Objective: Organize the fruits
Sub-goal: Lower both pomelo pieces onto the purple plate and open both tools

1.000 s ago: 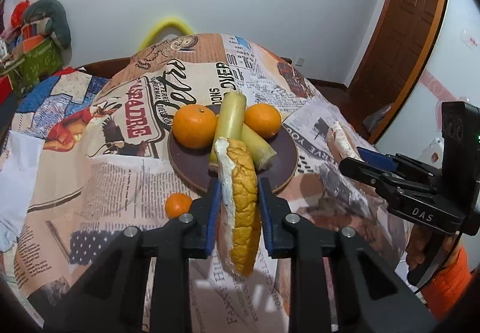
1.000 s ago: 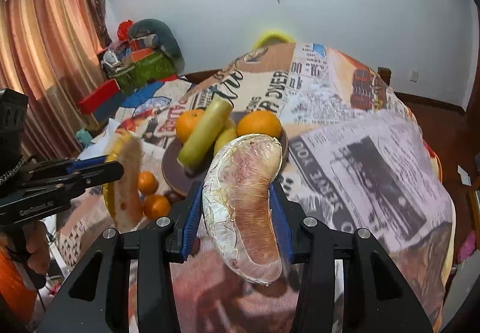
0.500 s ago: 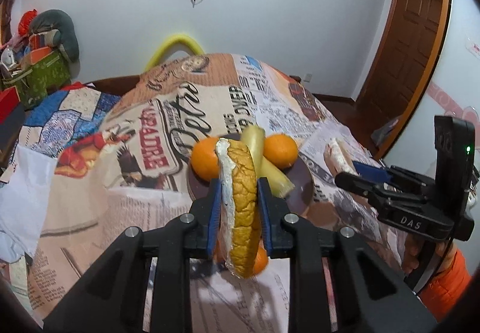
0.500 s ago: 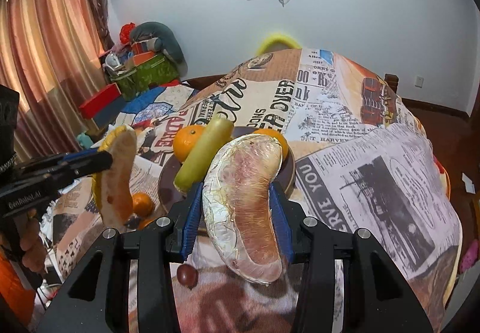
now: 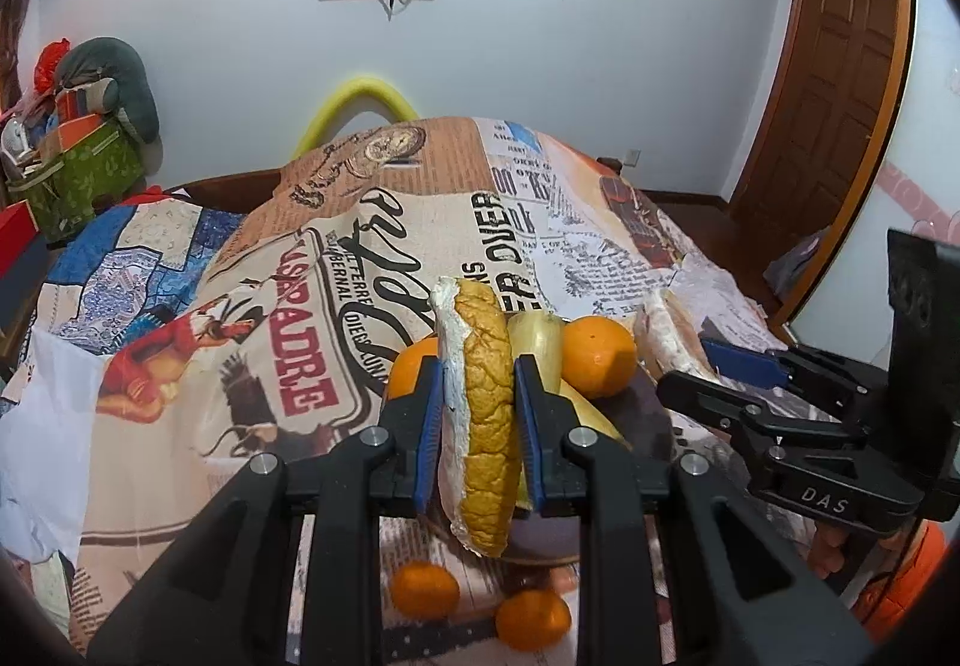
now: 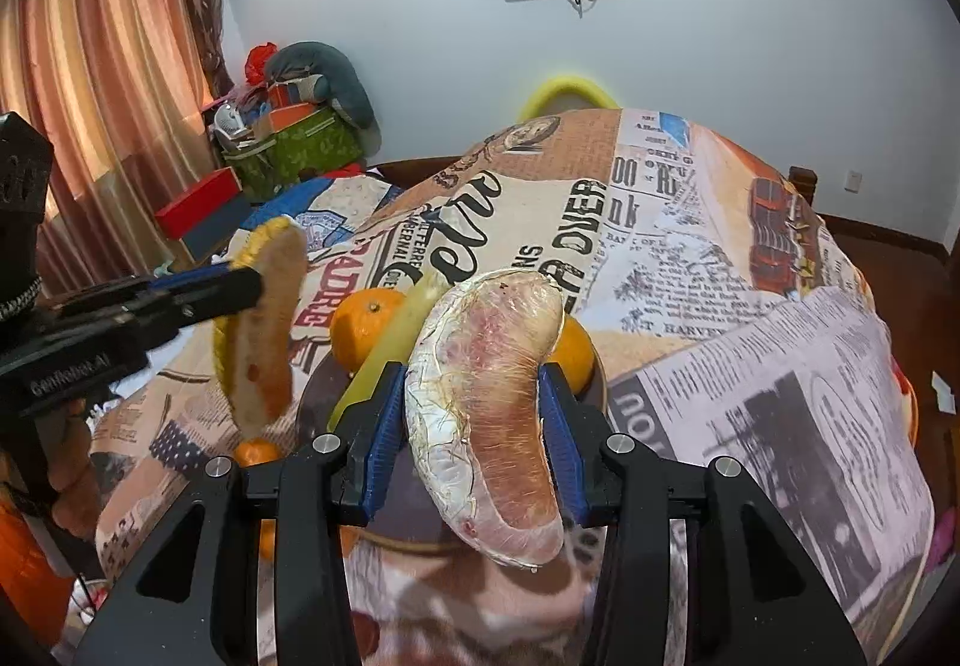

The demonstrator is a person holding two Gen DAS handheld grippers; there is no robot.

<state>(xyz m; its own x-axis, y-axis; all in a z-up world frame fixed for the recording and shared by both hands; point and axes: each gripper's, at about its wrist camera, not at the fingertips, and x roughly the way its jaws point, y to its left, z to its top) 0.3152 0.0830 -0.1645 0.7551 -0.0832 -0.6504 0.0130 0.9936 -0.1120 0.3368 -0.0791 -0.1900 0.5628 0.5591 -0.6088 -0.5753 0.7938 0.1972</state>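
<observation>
Two pomelo pieces are in transit above the dark round plate (image 5: 651, 417): the left gripper (image 5: 478, 414) is clenched on a yellow-rinded pomelo wedge (image 5: 483, 426), the right gripper (image 6: 474, 420) on a peeled pinkish pomelo segment (image 6: 489, 414). Next, presumably: lower each beside the plate's oranges (image 5: 597, 357), then release.

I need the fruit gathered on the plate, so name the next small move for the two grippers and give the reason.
Probably lower both wedges onto the dark plate. The left gripper is clamped on a yellow-rinded pomelo wedge, the right gripper on a peeled pomelo wedge, and both hang above the plate, where two oranges and a pale green stalk leave bare room at the near side.
</observation>
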